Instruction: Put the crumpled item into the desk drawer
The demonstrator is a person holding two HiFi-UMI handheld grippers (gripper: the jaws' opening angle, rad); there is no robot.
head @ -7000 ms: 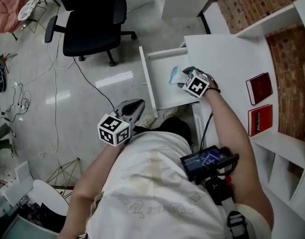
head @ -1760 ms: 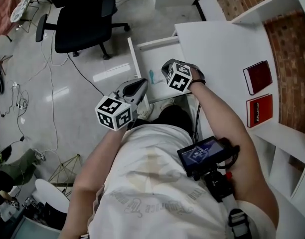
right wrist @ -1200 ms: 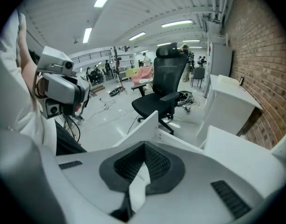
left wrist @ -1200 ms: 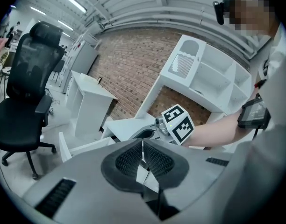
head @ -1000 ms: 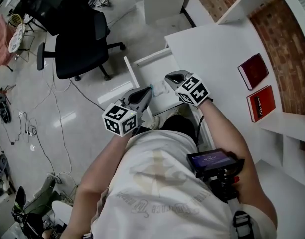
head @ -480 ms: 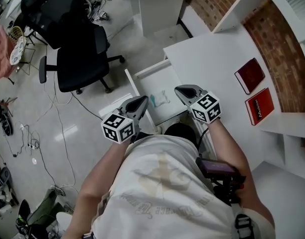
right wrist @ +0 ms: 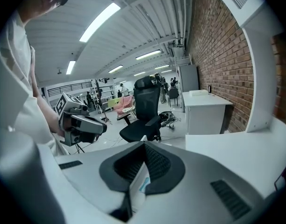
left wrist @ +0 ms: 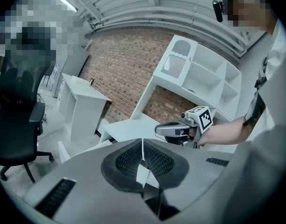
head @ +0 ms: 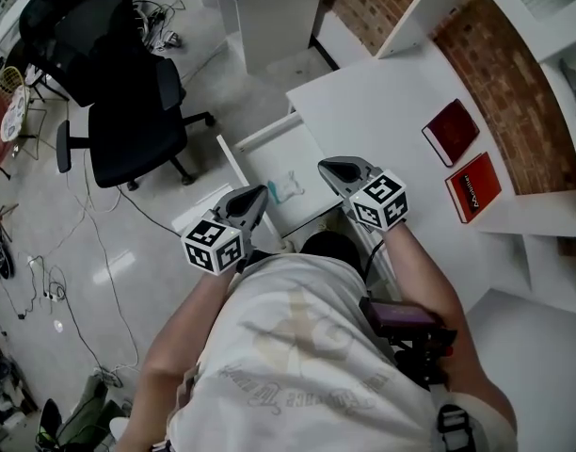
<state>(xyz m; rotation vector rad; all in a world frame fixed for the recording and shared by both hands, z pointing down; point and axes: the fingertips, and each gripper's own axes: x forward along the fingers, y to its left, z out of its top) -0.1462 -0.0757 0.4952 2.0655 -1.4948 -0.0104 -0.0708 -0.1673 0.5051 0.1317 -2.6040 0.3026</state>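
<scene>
The crumpled item (head: 288,188), a small white and light-blue wad, lies inside the open desk drawer (head: 269,149) near its front end. No gripper touches it. My left gripper (head: 262,192) hovers just left of the drawer's front corner, shut and empty. My right gripper (head: 323,166) hangs at the drawer's right side by the desk edge, also shut with nothing in it. In the left gripper view the shut left gripper (left wrist: 143,146) faces the right gripper (left wrist: 180,129). In the right gripper view a blue speck of the crumpled item (right wrist: 144,185) shows below the shut right gripper (right wrist: 144,148).
The white desk top (head: 382,121) carries two red books (head: 451,132) (head: 472,186) near the brick wall and white shelves. A black office chair (head: 133,111) stands on the floor left of the drawer, with cables around it. A white cabinet (head: 260,8) stands farther off.
The right gripper has let the crumpled item go into the drawer and drawn back to the desk edge. The left gripper has come up beside the drawer front.
</scene>
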